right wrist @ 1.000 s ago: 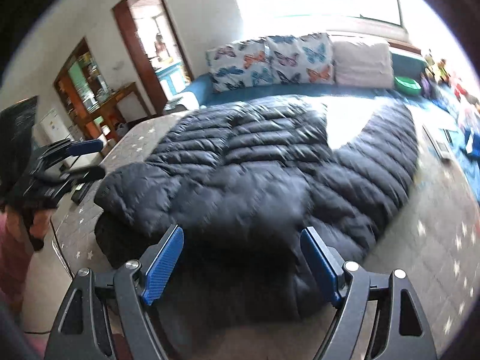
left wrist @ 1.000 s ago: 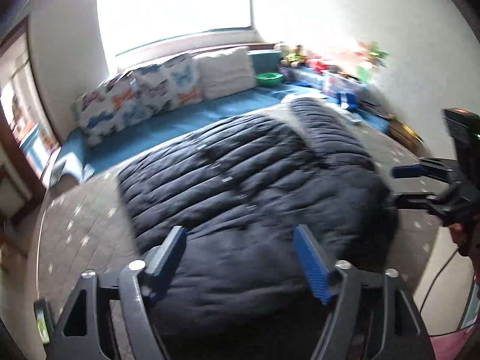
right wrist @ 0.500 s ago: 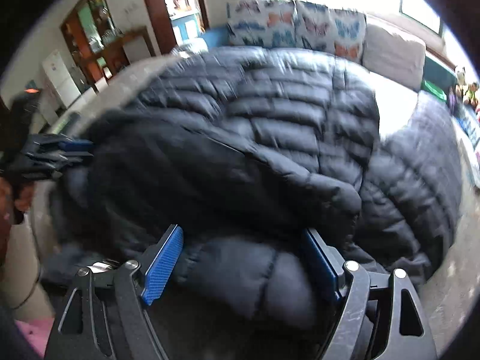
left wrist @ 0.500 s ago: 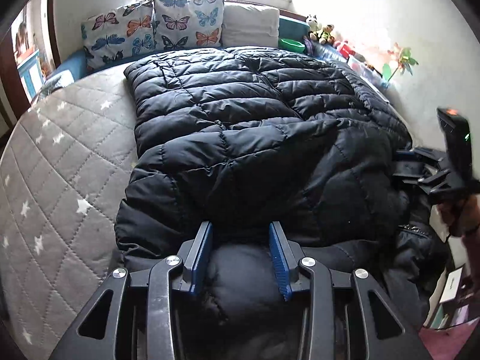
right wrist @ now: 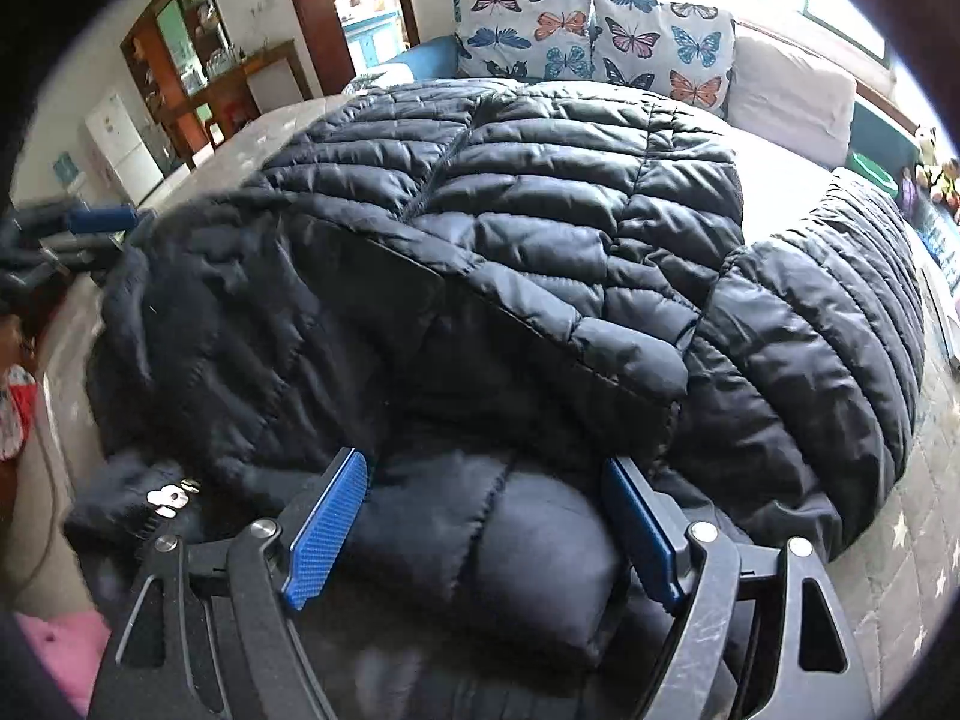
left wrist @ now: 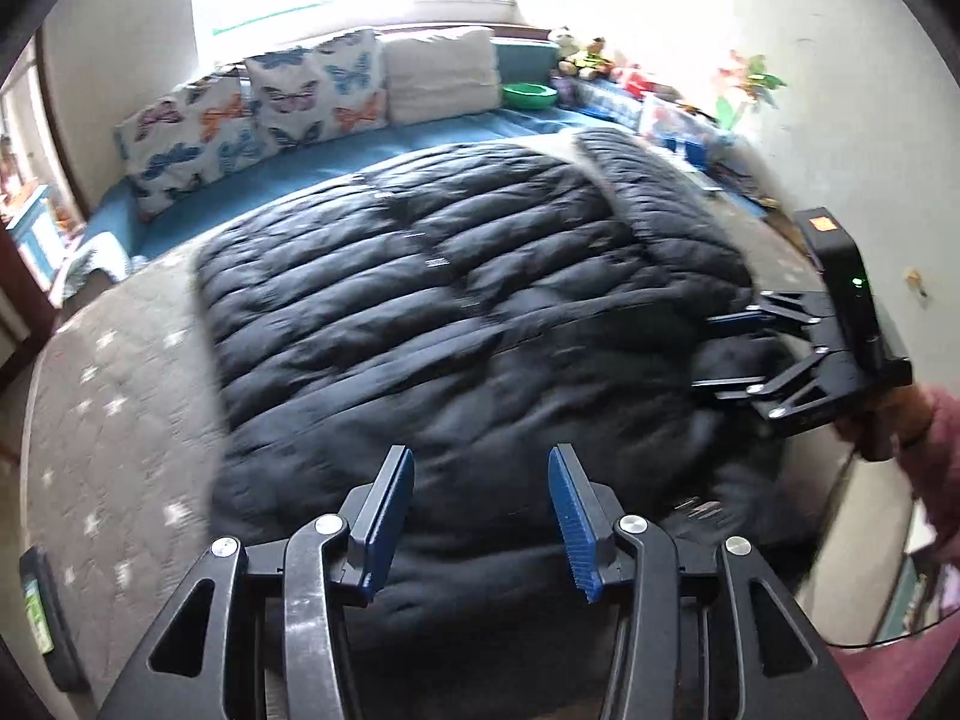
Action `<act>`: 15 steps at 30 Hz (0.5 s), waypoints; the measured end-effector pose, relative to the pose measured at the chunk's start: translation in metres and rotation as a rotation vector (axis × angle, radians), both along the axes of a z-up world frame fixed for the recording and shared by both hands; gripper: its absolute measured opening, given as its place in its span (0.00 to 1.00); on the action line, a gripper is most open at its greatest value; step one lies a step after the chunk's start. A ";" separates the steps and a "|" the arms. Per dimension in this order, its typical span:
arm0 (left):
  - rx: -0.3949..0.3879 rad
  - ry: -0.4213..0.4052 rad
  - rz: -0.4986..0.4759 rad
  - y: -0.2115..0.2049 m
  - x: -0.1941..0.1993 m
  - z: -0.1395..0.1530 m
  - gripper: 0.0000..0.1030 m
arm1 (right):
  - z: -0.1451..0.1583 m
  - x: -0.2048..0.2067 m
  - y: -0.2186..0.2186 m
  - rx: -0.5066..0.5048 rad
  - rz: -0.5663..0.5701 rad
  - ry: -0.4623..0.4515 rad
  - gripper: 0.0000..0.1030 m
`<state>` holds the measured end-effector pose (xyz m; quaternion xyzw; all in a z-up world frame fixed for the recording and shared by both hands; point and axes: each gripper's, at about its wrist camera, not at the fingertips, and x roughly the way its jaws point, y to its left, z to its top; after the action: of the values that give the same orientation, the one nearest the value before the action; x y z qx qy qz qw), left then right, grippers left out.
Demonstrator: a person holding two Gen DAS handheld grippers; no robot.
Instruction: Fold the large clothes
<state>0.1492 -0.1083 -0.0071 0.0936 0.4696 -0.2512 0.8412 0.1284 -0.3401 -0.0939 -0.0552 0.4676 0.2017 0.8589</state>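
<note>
A large black quilted puffer jacket [left wrist: 450,300] lies spread over the bed, one sleeve [right wrist: 828,312] reaching toward the window side. My left gripper [left wrist: 480,498] hovers low over the jacket's near hem. Its jaws are opening, and the hem sits below and between the blue pads [left wrist: 390,516] without being pinched. My right gripper [right wrist: 483,528] stands wide open and straddles a puffy fold of the jacket [right wrist: 480,546]. In the left wrist view the right gripper [left wrist: 720,351] sits at the jacket's right edge, held by a hand in a pink sleeve [left wrist: 936,438].
The jacket rests on a grey star-quilted mattress [left wrist: 108,420]. Butterfly pillows [right wrist: 600,36], a white pillow [left wrist: 441,75] and a green bowl [left wrist: 528,95] line the far side. Toys and clutter [left wrist: 660,96] run along the right wall. A doorway and wooden cabinet [right wrist: 198,60] stand beyond the bed.
My left gripper's jaws narrowed around the hem, then widened again as it dropped lower. My right gripper sank onto the jacket's near edge, so a fold now lies between its fingers.
</note>
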 end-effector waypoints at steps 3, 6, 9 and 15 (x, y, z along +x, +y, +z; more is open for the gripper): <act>-0.012 0.022 -0.055 -0.032 0.004 0.001 0.49 | 0.025 -0.004 -0.022 0.080 -0.017 -0.029 0.85; -0.011 0.053 -0.102 -0.066 0.008 -0.007 0.49 | 0.050 0.000 -0.061 0.134 -0.093 -0.053 0.85; -0.002 0.087 -0.154 -0.101 0.013 -0.022 0.49 | 0.070 0.016 -0.110 0.152 -0.192 -0.062 0.85; 0.001 0.137 -0.203 -0.146 0.029 -0.044 0.49 | 0.062 0.062 -0.209 0.254 -0.395 -0.020 0.85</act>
<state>0.1778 -0.2540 -0.0506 0.1238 0.5142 -0.3406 0.7774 0.1908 -0.5488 -0.0323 0.1437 0.4316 0.0865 0.8863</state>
